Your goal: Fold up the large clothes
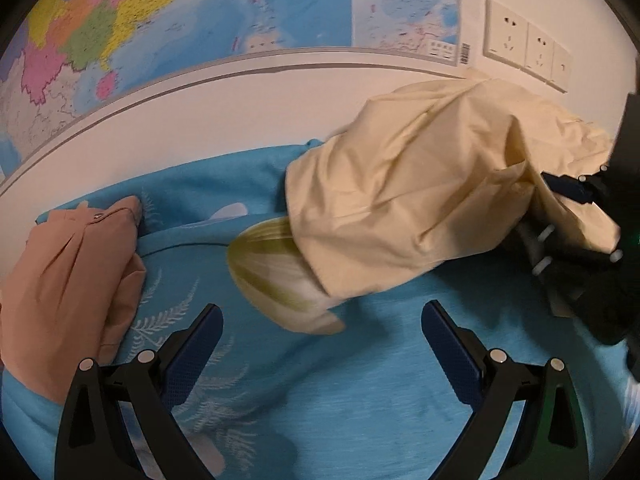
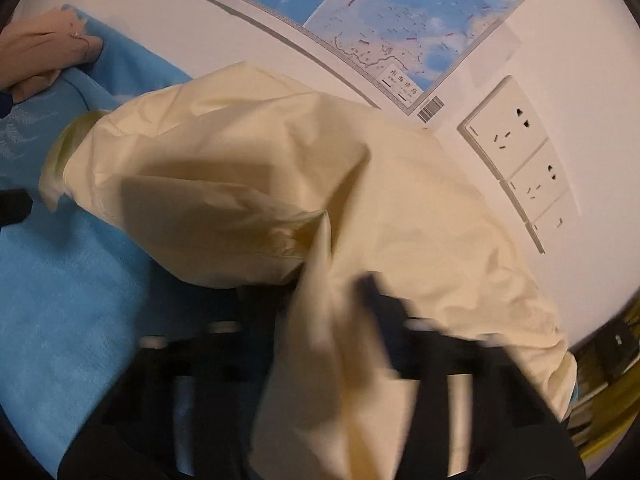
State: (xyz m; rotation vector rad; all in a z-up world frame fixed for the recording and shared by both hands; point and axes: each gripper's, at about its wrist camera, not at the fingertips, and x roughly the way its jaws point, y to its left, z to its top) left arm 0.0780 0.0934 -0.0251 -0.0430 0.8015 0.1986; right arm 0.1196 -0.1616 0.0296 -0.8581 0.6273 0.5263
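My right gripper [image 2: 340, 312] pinches the crumpled cream cotton garment [image 1: 420, 200]; my left gripper [image 1: 322, 344] fingers gape wide, holding nothing, above the blue fern-print bedsheet [image 1: 360, 400].

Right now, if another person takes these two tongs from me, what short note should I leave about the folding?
Left tongs: open, holding nothing, hovering over the blue sheet just in front of the jacket's ribbed cuff.
Right tongs: shut on the cream jacket, pinching a bunched fold of it and holding it up above the sheet; blurred, so probably moving.
Peach garment: lying crumpled at the far left of the sheet, nothing holding it.
Done: the jacket is picked up, with no neat fold visible.
Left: probably spread the jacket flat, fold it, then do the peach one.
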